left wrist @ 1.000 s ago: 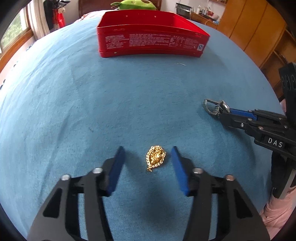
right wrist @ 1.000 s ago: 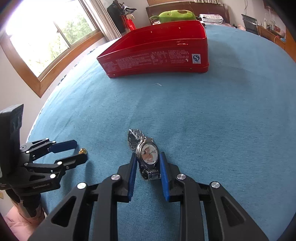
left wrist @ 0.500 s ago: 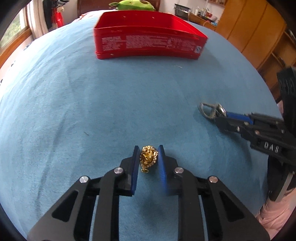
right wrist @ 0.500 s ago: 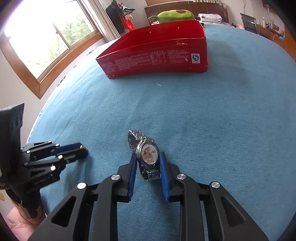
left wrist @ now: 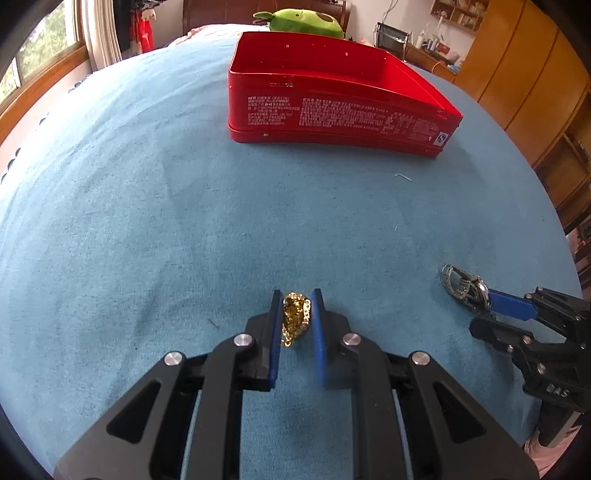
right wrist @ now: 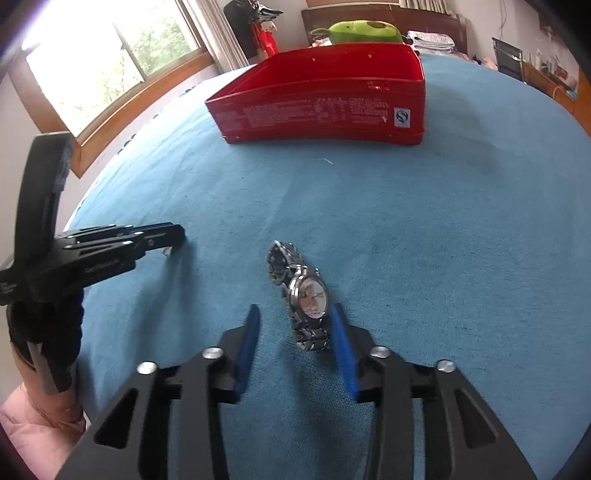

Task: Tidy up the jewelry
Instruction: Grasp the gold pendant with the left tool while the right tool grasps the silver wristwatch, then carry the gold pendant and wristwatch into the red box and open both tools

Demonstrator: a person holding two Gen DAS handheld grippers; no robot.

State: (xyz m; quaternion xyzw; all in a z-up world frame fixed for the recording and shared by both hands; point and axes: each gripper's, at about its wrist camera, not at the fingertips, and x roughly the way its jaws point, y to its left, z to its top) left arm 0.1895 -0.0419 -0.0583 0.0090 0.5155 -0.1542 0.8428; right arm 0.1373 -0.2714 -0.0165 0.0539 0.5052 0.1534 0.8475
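Observation:
My left gripper [left wrist: 295, 299] is shut on a gold chain bundle [left wrist: 294, 317] and holds it a little above the blue cloth. It also shows at the left of the right wrist view [right wrist: 173, 236]. My right gripper [right wrist: 293, 314] is open; a silver wristwatch [right wrist: 304, 295] with a white face lies on the cloth between its blue fingers, close to the right one. The watch [left wrist: 461, 286] also shows in the left wrist view at the tip of the right gripper [left wrist: 491, 302]. An open red tin box [left wrist: 332, 96] stands at the far side, also in the right wrist view [right wrist: 325, 99].
Blue cloth [left wrist: 147, 221] covers the table. A green plush toy [left wrist: 303, 24] lies behind the box. A window [right wrist: 110, 66] is on the left, wooden cabinets [left wrist: 535, 74] on the right. A small white scrap [left wrist: 402, 177] lies near the box.
My left gripper has shut on the gold chain and raised it toward the box. My right gripper has opened, leaving the watch lying on the cloth.

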